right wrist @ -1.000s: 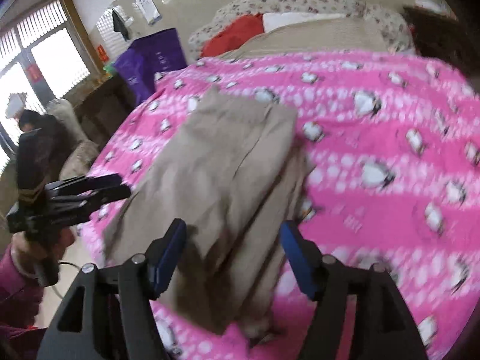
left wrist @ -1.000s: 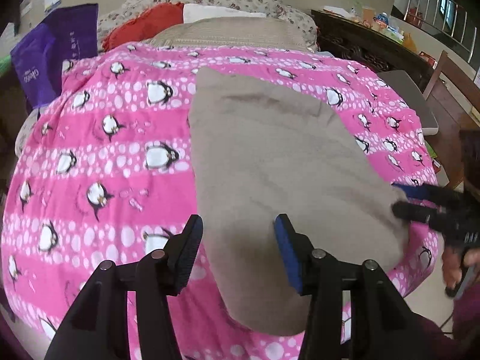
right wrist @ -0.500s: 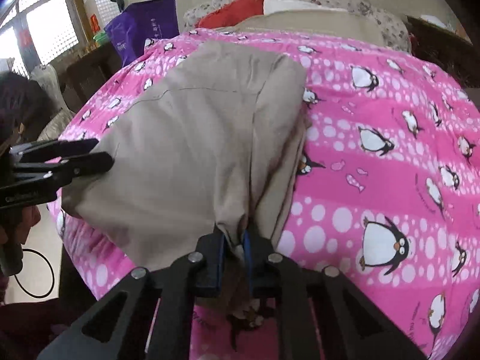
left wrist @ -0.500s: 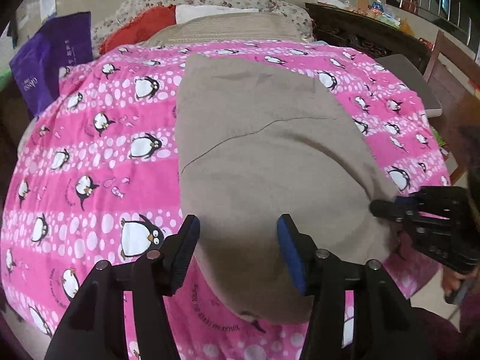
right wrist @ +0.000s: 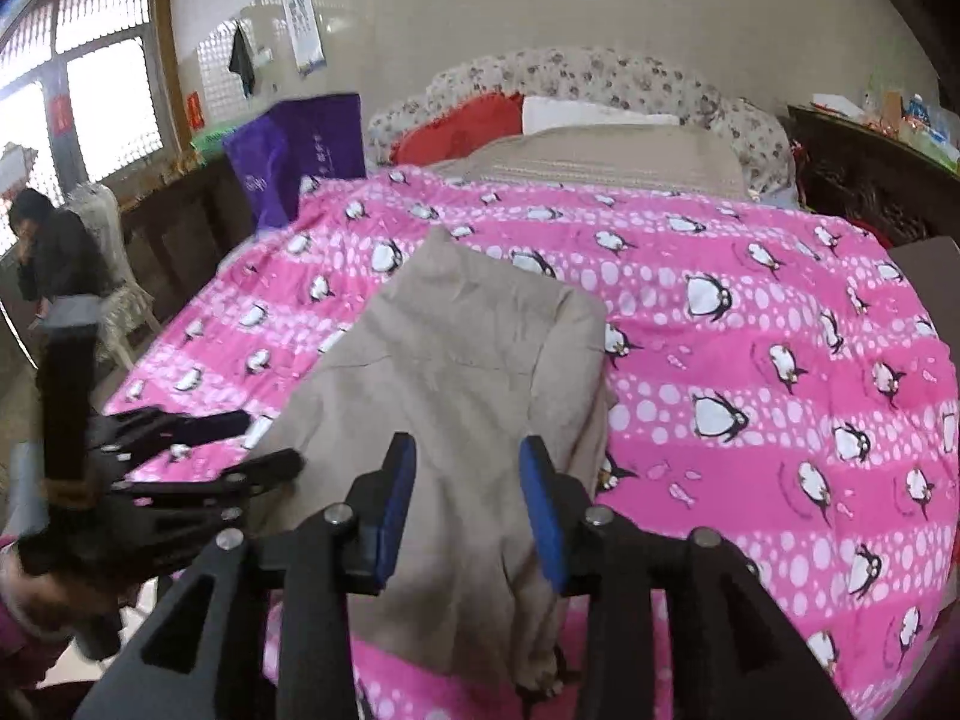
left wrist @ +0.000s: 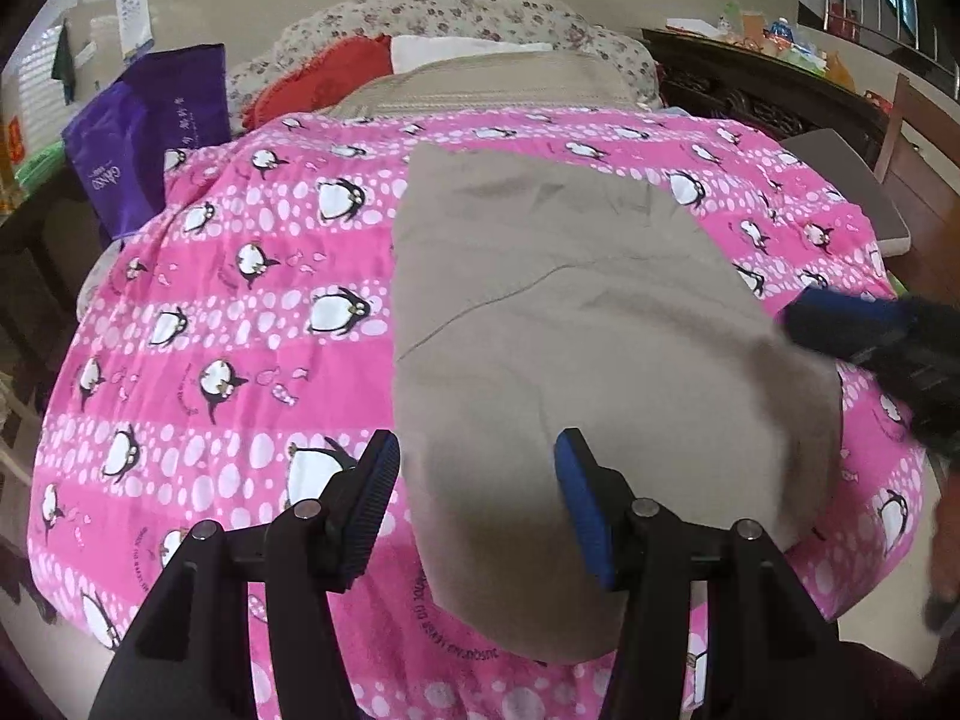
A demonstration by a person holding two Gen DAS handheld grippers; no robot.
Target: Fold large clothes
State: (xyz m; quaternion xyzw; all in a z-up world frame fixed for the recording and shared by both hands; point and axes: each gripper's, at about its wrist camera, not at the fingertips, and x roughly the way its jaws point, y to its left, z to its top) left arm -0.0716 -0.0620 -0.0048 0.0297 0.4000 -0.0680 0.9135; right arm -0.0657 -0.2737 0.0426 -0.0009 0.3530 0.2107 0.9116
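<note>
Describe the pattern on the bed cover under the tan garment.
The bed cover is pink with white dots and black-and-white penguins, clearest in the right wrist view.

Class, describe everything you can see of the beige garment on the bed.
The beige garment is plain, matte woven-looking cloth with a thin stitched seam across it. It lies folded and mostly flat on the pink penguin blanket, its near end drooping over the bed's edge. Both tools, left and right, hover open above it; neither grips it.
</note>
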